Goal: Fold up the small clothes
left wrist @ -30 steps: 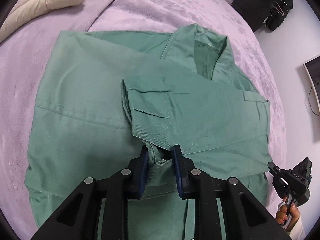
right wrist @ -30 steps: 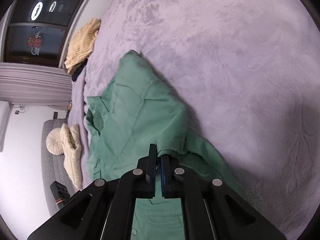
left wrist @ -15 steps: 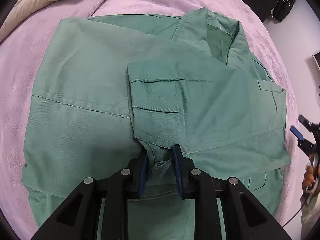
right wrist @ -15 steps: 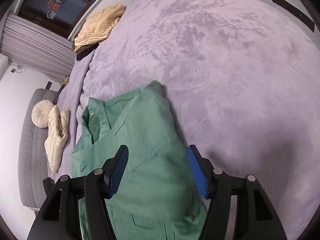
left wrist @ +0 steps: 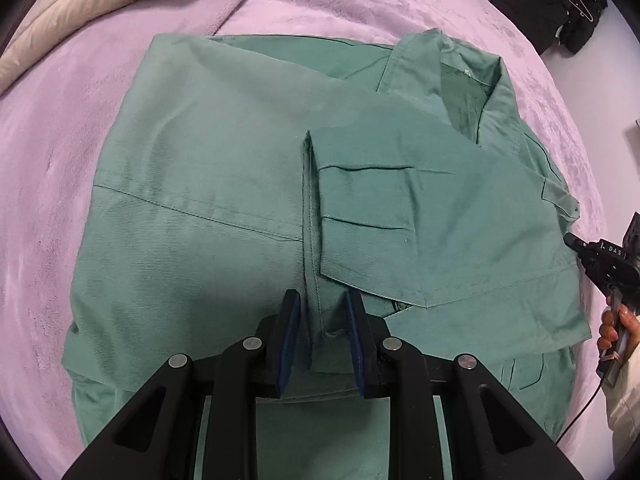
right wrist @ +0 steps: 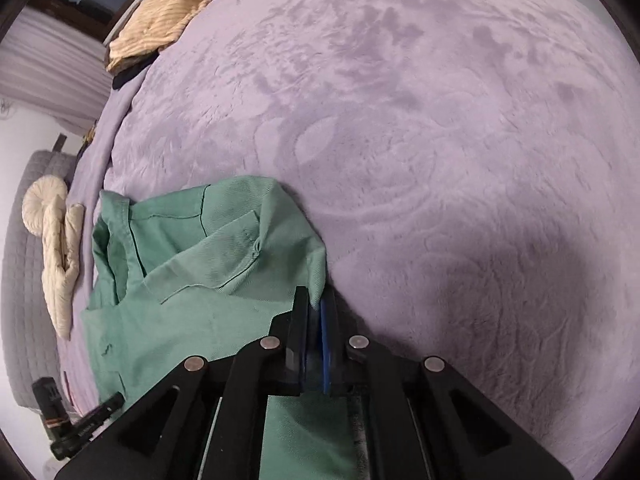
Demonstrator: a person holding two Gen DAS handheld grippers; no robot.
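Bedspread, lilac and plush, carries the whole scene and gives softly under anything you press into it. Green shirt lies spread on it, collar toward the far side and one sleeve folded across the chest; in the right wrist view the same shirt sits at the lower left of the bed. Judge the cloth a mid-weight twill: light to lift, limp, not slippery, and prone to sag or unfold if you raise it by a single layer. Seams, hems and the cuff are the firmer places to take, since doubled fabric fills the pads better. Left gripper stands narrowly parted, its jaws closed on a ridge of cloth along the front placket. Right gripper has just snapped together; its pads meet at the shirt's near side edge, but you cannot tell here whether any fabric lies between them. Your hand appears at the left view's right margin.
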